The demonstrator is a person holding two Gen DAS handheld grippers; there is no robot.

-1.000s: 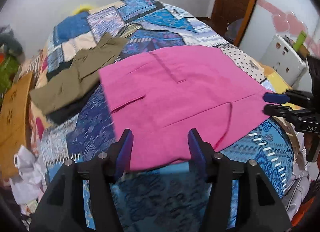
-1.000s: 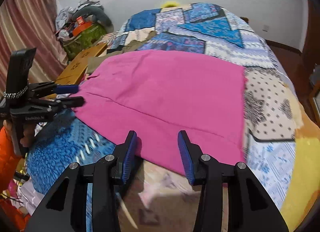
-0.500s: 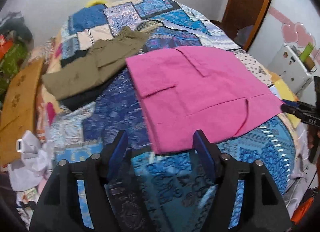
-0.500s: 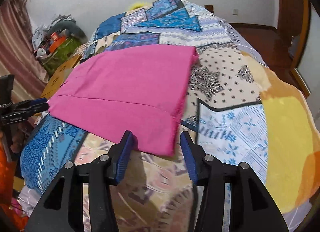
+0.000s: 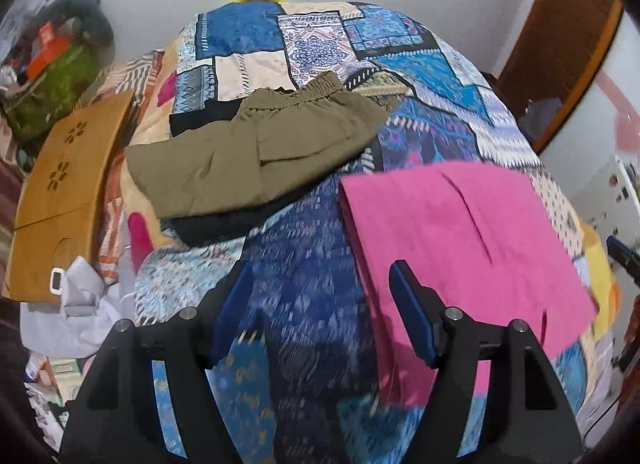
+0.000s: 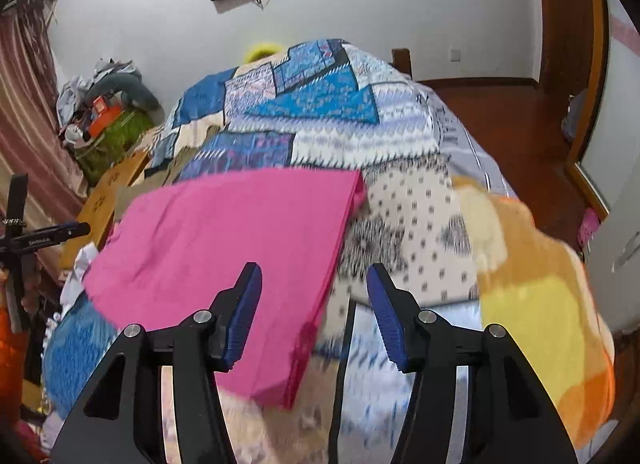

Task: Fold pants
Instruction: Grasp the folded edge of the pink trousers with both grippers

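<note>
Pink pants (image 5: 460, 240) lie folded flat on the patchwork bedspread (image 5: 312, 236); they also show in the right wrist view (image 6: 224, 248). My left gripper (image 5: 322, 304) is open and empty, above the bedspread just left of the pants' left edge. My right gripper (image 6: 314, 308) is open and empty, above the pants' right edge. The left gripper shows at the left edge of the right wrist view (image 6: 52, 234).
Folded olive pants (image 5: 256, 148) lie on a dark garment farther back on the bed. A wooden board (image 5: 60, 200) and white cloth (image 5: 76, 312) lie at the bed's left. A clutter pile (image 6: 104, 112) and a wooden door (image 5: 560, 44) stand beyond.
Both grippers have pulled apart sideways, the left to the left and the right to the right, off the pants' near edge. The pants lie where they were.
</note>
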